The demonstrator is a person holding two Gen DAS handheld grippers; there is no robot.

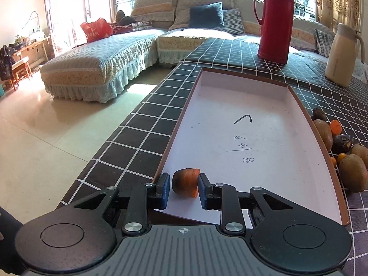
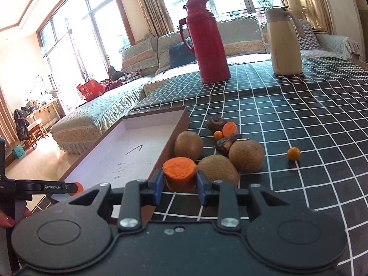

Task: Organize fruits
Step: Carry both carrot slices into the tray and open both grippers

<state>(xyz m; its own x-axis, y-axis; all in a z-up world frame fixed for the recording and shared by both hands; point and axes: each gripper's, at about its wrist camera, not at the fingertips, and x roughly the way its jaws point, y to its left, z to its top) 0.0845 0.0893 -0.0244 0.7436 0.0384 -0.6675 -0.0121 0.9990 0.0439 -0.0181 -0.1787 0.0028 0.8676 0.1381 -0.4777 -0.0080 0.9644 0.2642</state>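
Note:
My left gripper (image 1: 184, 189) is shut on a stubby orange root chunk (image 1: 185, 182), low over the near left corner of the white-lined tray (image 1: 253, 138). In the right wrist view the same gripper (image 2: 69, 187) shows side-on at the tray's (image 2: 128, 151) near end. My right gripper (image 2: 179, 185) is shut on a second orange chunk (image 2: 179, 171), cut face up, just right of the tray wall. Behind it lie three kiwis (image 2: 246, 153), two dark dried fruits (image 2: 226, 143), an orange slice (image 2: 229, 128) and small orange berries (image 2: 293, 153). The kiwis (image 1: 353, 174) also line the tray's right side.
A red thermos (image 2: 208, 43) and a cream jug (image 2: 285, 43) stand at the back of the black checked tablecloth (image 2: 310, 119). The table's left edge (image 1: 128, 124) drops to the floor, with a sofa (image 1: 103, 64) beyond. A hand (image 2: 9, 220) holds the left gripper.

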